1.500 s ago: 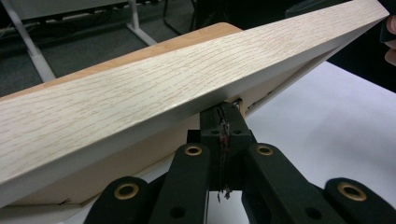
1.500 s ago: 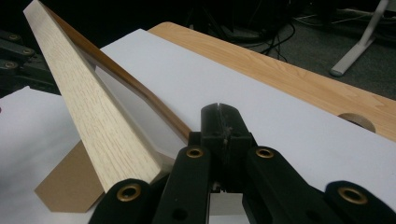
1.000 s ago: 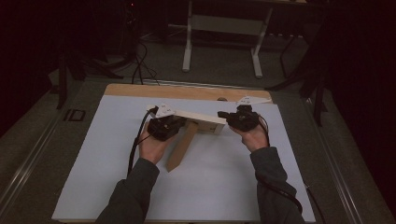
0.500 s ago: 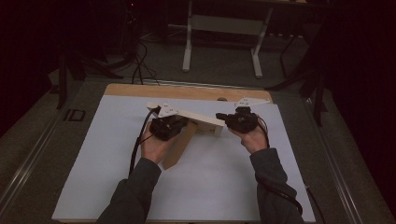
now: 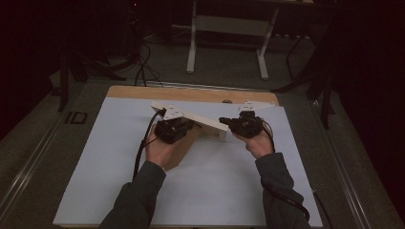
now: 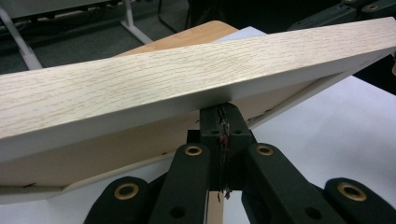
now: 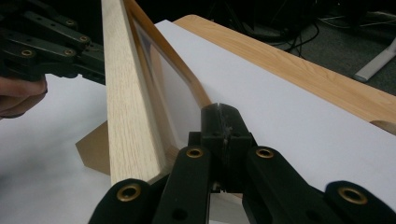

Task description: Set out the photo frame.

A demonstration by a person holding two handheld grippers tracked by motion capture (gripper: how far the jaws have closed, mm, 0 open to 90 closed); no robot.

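Both grippers (image 5: 188,125) (image 5: 224,123) clamped on wooden frame (image 5: 205,125)

1. The frame (image 6: 187,79) I hold is pale wood with open, matt grain and a smooth white edge.
2. My left gripper (image 6: 219,122) is matt black plastic with brass-coloured rivets.
3. The table sheet (image 5: 215,191) looks like smooth matt white paper over a wooden tabletop (image 5: 191,93).

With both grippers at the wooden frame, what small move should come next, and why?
Probably lower the wooden frame gently until it lies flat on the white sheet. It stands tilted on edge, with a brown backing board under it. The left gripper and the right gripper each sit at an end with jaws closed at its edge, so a slow, level descent seems safest.
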